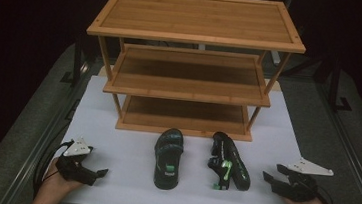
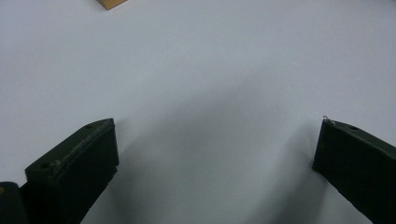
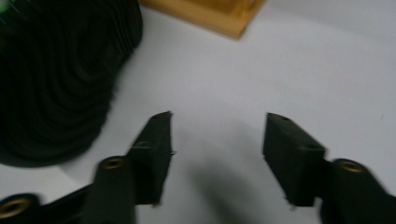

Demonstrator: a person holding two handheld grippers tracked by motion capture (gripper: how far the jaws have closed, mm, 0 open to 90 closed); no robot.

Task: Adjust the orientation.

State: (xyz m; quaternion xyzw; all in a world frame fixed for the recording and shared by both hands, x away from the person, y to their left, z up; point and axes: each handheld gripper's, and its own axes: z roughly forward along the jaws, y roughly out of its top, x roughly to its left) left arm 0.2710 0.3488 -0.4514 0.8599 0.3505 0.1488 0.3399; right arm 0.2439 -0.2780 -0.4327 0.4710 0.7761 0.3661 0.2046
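A: Bench first. White-topped bench (image 1: 126, 177), dark surround on both sides. At its far half stands a three-tier bamboo shoe rack (image 1: 197, 18), all three shelves bare; its bottom shelf frame sits right on the white surface.

B: And the shoes?

A: Two black sandals with green trim, side by side just in front of the rack. The left sandal (image 1: 169, 157) lies flat, sole down, straps up, toe toward the rack. The right sandal (image 1: 229, 162) is tipped on its side, ribbed sole facing right, green-and-white strap pieces on its left. They lie near each other, not touching.

B: Left tongs?

A: Left tongs (image 1: 95, 174) at the near left corner of the bench, hand under them, grey three-cornered plate on top, tips pointing right toward the left sandal but well apart from it. In the left gripper view (image 2: 215, 144) the jaws stand wide, bare white surface between them, nothing held.

B: Right tongs?

A: Right tongs (image 1: 271, 173) at the near right, tips pointing left, near the right sandal, not touching. In the right gripper view (image 3: 217, 140) the jaws stand partly apart with bare surface between; the ribbed sole is off to the upper left, a corner of the rack beyond. Nothing gripped.
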